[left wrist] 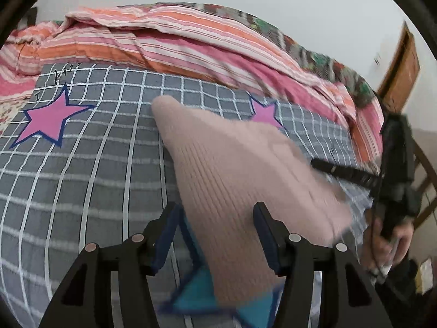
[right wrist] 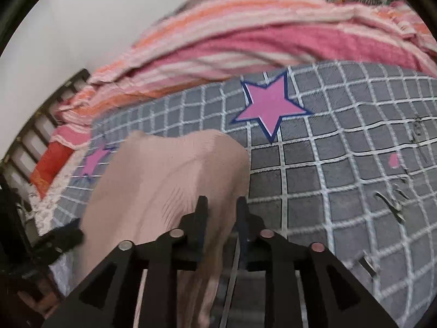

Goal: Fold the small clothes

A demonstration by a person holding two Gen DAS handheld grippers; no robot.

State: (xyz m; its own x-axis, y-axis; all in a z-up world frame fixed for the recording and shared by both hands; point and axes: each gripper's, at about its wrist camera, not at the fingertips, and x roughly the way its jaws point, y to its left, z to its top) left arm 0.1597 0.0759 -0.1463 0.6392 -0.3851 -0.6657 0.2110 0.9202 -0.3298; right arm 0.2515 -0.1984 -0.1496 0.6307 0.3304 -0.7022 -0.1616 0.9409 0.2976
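The left hand-held gripper has its jaws wide apart, w/ the pink knit between them; whether the pads touch it, I cannot tell. The knit spreads ahead of this gripper and to its right, over the grey grid sheet of the bed. A blue-teal star is under the knit, close below the jaws.

The right hand-held gripper is narrow and holds an edge of the knit, which hangs down and to its left. Ahead of it a pink star is printed on the sheet. A striped quilt lies beyond.
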